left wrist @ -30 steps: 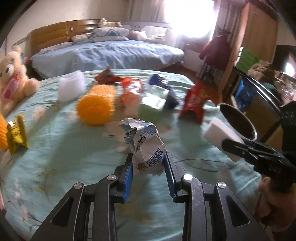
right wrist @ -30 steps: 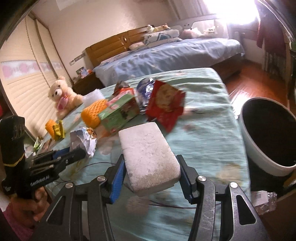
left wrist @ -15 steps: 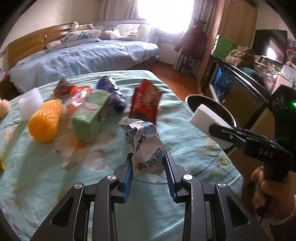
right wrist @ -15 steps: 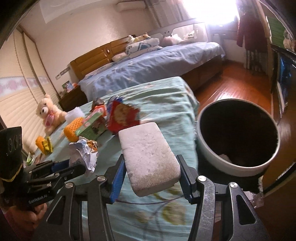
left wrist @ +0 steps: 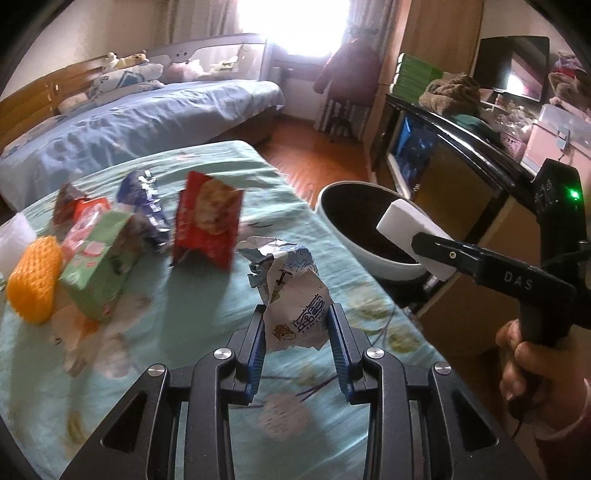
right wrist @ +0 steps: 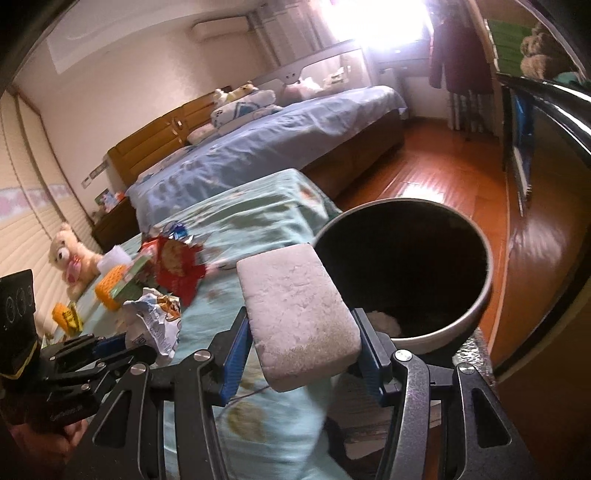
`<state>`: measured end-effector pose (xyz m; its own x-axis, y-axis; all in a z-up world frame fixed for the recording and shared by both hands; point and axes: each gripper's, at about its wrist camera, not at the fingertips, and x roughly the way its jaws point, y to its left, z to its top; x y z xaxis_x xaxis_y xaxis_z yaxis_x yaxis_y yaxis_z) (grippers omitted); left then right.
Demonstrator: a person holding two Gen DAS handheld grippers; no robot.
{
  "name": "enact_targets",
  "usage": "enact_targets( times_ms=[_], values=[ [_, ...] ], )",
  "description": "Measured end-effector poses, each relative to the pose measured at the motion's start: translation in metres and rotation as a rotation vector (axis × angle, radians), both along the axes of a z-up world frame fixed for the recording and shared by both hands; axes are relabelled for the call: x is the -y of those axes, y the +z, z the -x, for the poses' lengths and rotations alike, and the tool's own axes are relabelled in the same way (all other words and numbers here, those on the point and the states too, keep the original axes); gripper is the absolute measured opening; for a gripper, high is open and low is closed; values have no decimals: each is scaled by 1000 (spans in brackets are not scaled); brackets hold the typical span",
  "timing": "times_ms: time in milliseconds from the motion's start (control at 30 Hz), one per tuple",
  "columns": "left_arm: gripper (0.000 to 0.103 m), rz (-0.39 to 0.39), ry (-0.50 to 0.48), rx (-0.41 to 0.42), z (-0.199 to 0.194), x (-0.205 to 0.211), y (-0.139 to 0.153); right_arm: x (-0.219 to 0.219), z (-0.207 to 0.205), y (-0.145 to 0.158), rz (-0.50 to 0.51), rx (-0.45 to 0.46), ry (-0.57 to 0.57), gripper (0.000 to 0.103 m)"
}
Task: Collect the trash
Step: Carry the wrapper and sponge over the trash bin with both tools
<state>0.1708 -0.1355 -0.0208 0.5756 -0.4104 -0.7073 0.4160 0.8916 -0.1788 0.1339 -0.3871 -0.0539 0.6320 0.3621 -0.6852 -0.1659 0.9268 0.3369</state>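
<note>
Snack packets (left wrist: 207,225) and green box (left wrist: 98,262) blurred by motion. White block (left wrist: 13,236) cut by the frame edge. Bin (right wrist: 476,306) interior dark; contents indistinct. Wrapper (left wrist: 295,291) print unreadable.

The room is lit by daylight from a far window (left wrist: 306,26), which is washed out to white glare. The snack packets (left wrist: 207,225) and bedspread (left wrist: 207,302) are smeared by blur. Straight lines are bent at the dark, rounded edges.
</note>
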Motion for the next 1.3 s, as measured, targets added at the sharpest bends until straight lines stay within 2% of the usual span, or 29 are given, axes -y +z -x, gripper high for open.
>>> enact_targets(
  times_ms=[700, 1300],
  values=[
    [31, -14, -87, -14, -43, 59, -14, 49, -19, -20, 16, -41, -103, 54],
    [32, -21, -113, -19, -74, 94, -20, 67, -45, -31, 40, -65, -136, 54]
  ],
)
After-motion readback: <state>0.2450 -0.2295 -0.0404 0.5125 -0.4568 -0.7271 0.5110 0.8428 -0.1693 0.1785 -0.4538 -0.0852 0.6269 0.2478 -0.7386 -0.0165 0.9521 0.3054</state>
